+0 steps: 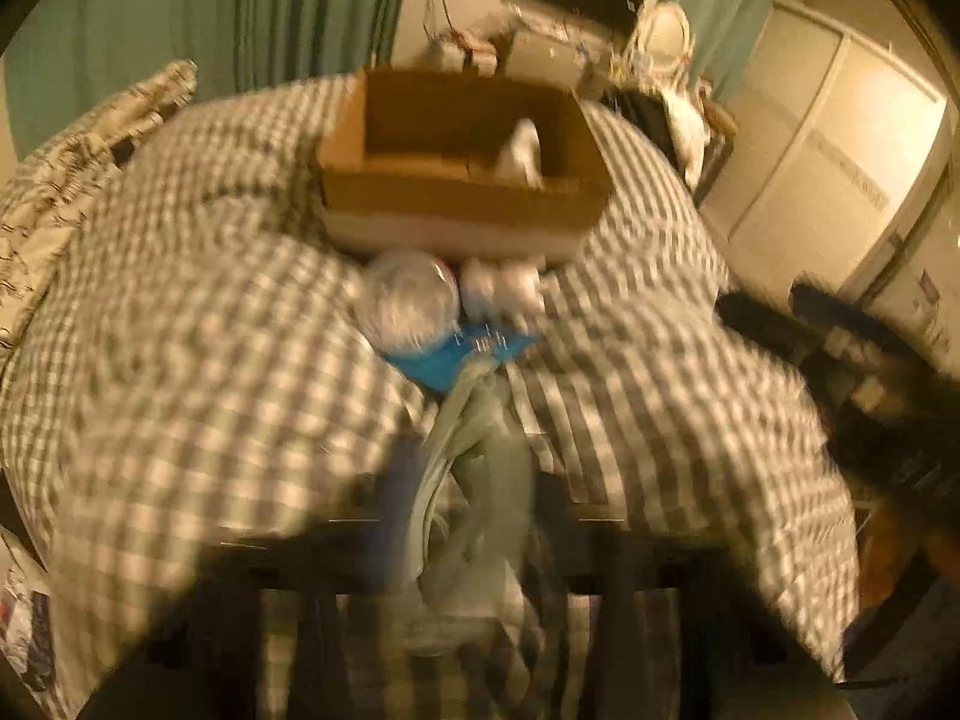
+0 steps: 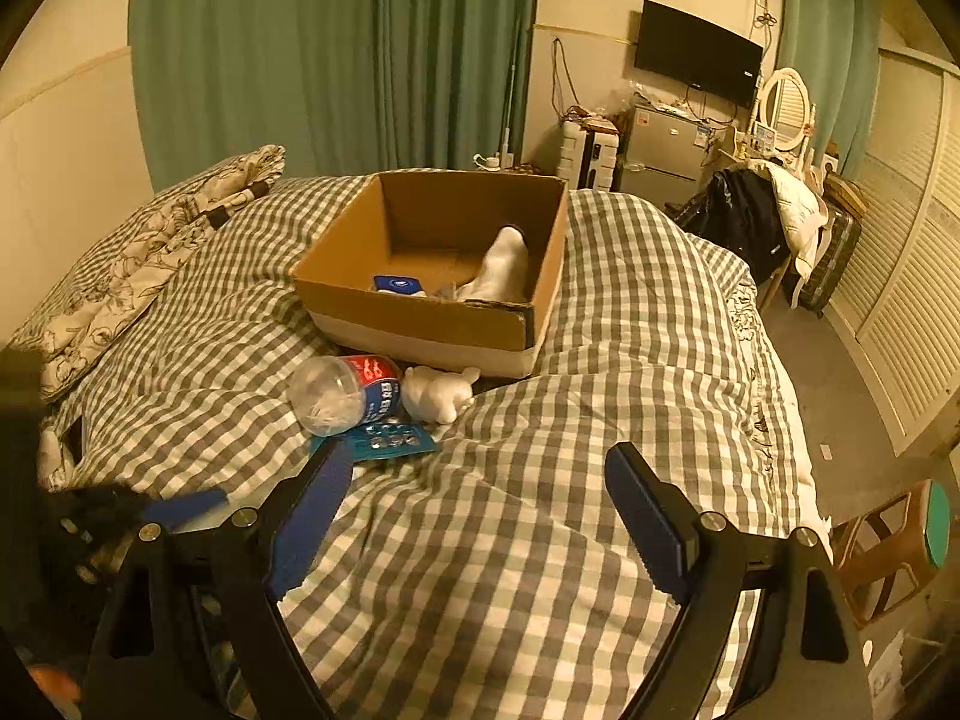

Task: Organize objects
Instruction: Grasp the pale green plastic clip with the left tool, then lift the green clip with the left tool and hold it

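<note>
An open cardboard box (image 2: 420, 318) stands on the checked duvet (image 2: 540, 540), with a white soft item (image 2: 501, 267) and a small blue item (image 2: 397, 284) inside. In front of the box lie a clear jar (image 2: 342, 396) with a red and blue label, a white plush toy (image 2: 438, 393) and a blue card of button cells (image 2: 393, 441). My right gripper (image 2: 480, 459) is open over the duvet, with nothing between its fingers. In the blurred left wrist view, my left gripper (image 1: 474, 474) is shut on a crumpled pale plastic bag (image 1: 480, 420), just short of the blue card (image 1: 456, 357).
A patterned pillow (image 2: 150, 252) lies at the bed's left. Green curtains (image 2: 330, 48) hang behind. To the right are a clothes-draped chair (image 2: 768, 222), a suitcase (image 2: 831, 258), louvred doors and a stool (image 2: 888, 546) off the bed's edge.
</note>
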Available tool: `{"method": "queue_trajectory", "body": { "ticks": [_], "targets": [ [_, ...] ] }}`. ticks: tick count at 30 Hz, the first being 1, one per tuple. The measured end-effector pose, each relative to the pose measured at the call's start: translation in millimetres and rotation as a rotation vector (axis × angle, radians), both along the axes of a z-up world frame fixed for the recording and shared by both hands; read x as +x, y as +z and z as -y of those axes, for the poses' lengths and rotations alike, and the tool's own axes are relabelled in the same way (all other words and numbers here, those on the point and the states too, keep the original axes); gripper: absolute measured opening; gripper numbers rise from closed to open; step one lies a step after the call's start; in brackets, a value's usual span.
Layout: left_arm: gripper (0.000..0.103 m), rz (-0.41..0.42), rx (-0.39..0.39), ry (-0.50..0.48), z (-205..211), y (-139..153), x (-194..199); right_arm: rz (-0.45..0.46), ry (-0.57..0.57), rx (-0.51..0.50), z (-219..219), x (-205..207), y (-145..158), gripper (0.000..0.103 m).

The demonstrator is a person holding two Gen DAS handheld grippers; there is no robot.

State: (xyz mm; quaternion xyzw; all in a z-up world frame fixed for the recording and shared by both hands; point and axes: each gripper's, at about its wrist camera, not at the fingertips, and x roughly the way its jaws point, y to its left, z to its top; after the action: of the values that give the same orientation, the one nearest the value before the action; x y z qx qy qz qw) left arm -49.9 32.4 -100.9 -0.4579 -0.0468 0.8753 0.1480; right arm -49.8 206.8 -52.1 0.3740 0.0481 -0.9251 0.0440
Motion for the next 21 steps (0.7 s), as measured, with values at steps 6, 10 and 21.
{"method": "queue_trajectory", "body": {
  "ticks": [6, 10, 21],
  "targets": [
    [0.005, -0.035, 0.005, 0.084, 34, 11, -15, 0.037, 0.015, -0.001, 12, -6, -10, 0.086],
    [0.004, -0.024, 0.000, 0.091, 43, 3, -20, 0.076, 0.028, 0.007, 21, -14, -25, 0.086],
    [0.017, 0.036, -0.031, 0.044, 35, -26, -24, 0.137, 0.047, 0.018, 36, -33, -51, 0.086]
  ]
}}
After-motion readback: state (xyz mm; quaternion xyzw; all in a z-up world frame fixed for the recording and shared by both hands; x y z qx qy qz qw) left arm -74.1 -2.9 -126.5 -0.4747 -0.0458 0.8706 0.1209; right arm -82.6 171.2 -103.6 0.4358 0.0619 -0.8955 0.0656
